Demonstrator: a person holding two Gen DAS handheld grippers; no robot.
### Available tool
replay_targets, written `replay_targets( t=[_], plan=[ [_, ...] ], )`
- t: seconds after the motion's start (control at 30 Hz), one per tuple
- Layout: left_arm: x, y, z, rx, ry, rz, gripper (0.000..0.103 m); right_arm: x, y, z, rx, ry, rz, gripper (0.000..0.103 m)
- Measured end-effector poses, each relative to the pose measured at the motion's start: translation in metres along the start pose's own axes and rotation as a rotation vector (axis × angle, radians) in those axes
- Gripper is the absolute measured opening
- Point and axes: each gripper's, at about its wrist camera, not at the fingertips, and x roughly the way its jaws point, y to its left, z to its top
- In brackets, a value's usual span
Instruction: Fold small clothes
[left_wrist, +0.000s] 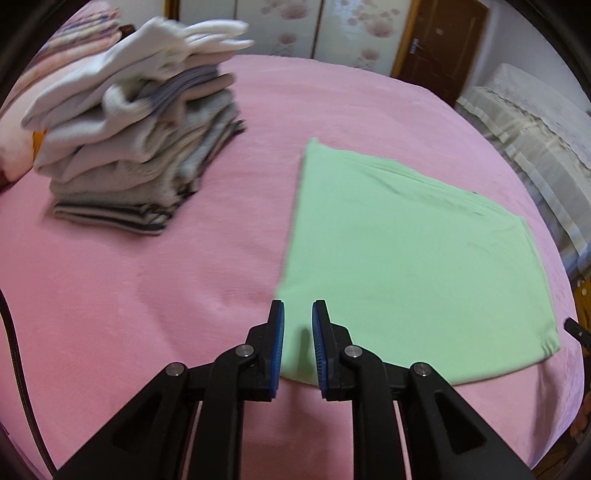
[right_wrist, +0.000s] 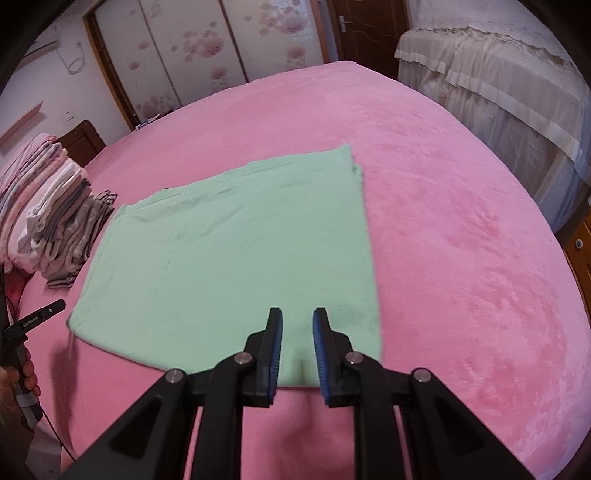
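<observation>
Here, pink bedspread (right_wrist: 461, 221), green garment (right_wrist: 229, 251) flat, floral wardrobe doors (right_wrist: 192, 48) behind.

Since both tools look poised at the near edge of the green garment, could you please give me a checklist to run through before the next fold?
1. Left tool open: ok, a gap shows between its blue pads.
2. Right tool open: ok, same gap.
3. Both tools over the near edge of the green garment, left one near its left corner, right one near its right corner: ok.
4. Garment lying flat on the pink bedspread: ok, only slight creases.
5. Pile of folded clothes apart from the garment: ok.
6. Pads touching the fabric: cannot tell.
</observation>
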Motion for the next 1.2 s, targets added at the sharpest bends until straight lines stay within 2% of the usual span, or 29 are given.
replay_targets(
  t=[0.17, 0.37, 0.5, 0.57, 0.7, 0.8, 0.93, 1.0, 1.03, 1.1, 1.2],
  plan=[
    [0.004, -0.033, -0.002, 0.023, -0.007, -0.027, 0.019, 0.009, 0.032, -0.003, -0.021, 0.007, 0.046, 0.017],
    [0.013, -0.051, -0.007, -0.048, 0.021, -0.102, 0.027, 0.02, 0.066, -0.013, -0.046, 0.008, 0.073, 0.017],
    [0.025, -0.065, -0.004, -0.065, 0.008, -0.115, 0.04, 0.031, 0.083, -0.015, -0.037, -0.001, 0.107, 0.017],
    [0.033, -0.073, -0.003, -0.065, -0.006, -0.114, 0.041, 0.039, 0.093, -0.014, -0.04, -0.007, 0.113, 0.017],
    [0.05, -0.085, -0.004, -0.052, 0.003, -0.086, 0.041, 0.055, 0.11, -0.009, -0.056, -0.023, 0.115, 0.017],
    [0.066, -0.083, -0.007, -0.042, 0.038, -0.025, 0.041, 0.067, 0.119, -0.005, -0.068, -0.02, 0.115, 0.017],
    [0.07, -0.063, -0.011, -0.045, 0.032, 0.001, 0.041, 0.084, 0.126, -0.005, -0.096, 0.007, 0.098, 0.017],
    [0.066, -0.053, -0.013, -0.035, 0.018, 0.04, 0.041, 0.09, 0.126, -0.007, -0.104, 0.018, 0.087, 0.017],
    [0.064, -0.047, -0.014, -0.03, 0.01, 0.083, 0.041, 0.092, 0.124, -0.007, -0.104, 0.021, 0.083, 0.017],
    [0.06, -0.031, -0.016, -0.04, 0.008, 0.112, 0.041, 0.096, 0.121, -0.007, -0.101, 0.023, 0.076, 0.017],
    [0.055, -0.011, -0.019, -0.077, 0.016, 0.107, 0.041, 0.099, 0.115, -0.006, -0.092, 0.026, 0.073, 0.017]
  ],
)
